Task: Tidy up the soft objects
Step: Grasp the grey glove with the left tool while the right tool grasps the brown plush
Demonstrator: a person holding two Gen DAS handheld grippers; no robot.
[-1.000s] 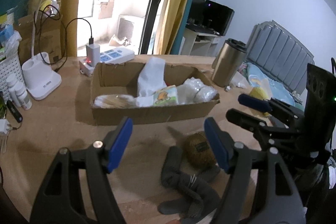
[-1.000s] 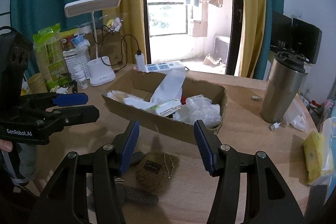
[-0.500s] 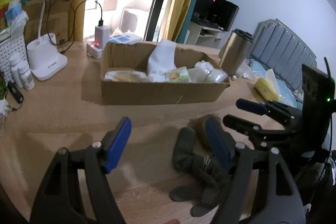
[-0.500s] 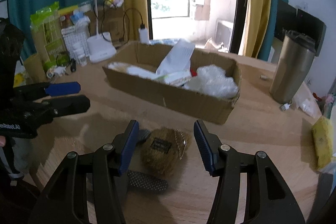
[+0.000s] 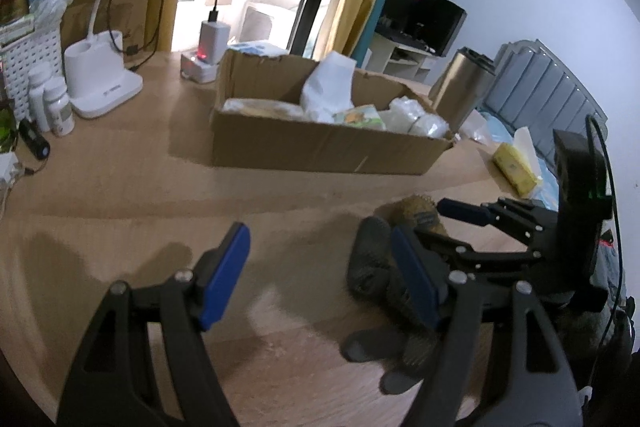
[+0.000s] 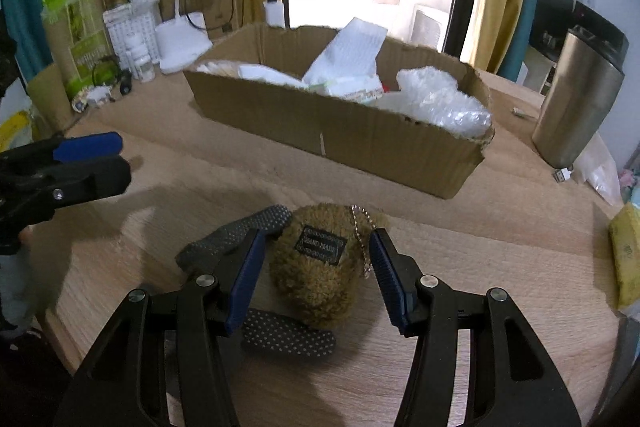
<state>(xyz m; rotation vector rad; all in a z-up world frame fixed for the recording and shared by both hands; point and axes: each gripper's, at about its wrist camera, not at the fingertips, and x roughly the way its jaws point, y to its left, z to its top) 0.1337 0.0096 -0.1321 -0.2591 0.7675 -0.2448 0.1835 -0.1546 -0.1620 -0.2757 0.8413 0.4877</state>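
A brown fuzzy plush pouch (image 6: 320,259) with a black label and a bead chain lies on the wooden table, on top of a grey dotted glove (image 6: 240,231). My right gripper (image 6: 318,237) is open and low over the pouch, one blue pad on each side, not pressing. In the left wrist view the glove (image 5: 372,259) and pouch (image 5: 416,211) lie at the right. My left gripper (image 5: 318,231) is open over bare table, its right finger in front of the glove. The cardboard box (image 6: 360,135) behind holds white soft packs and bubble wrap.
A steel tumbler (image 6: 576,99) stands right of the box. A yellow pack (image 5: 514,167) lies at the table's right edge. Lamp base (image 5: 102,83), small bottles (image 5: 52,103), a charger (image 5: 212,47) and a green packet (image 6: 76,27) crowd the back left.
Both grippers have sunk toward the table and tipped down. The right one now has the plush pouch between its pads; the left has come nearer the glove. Neither has closed.
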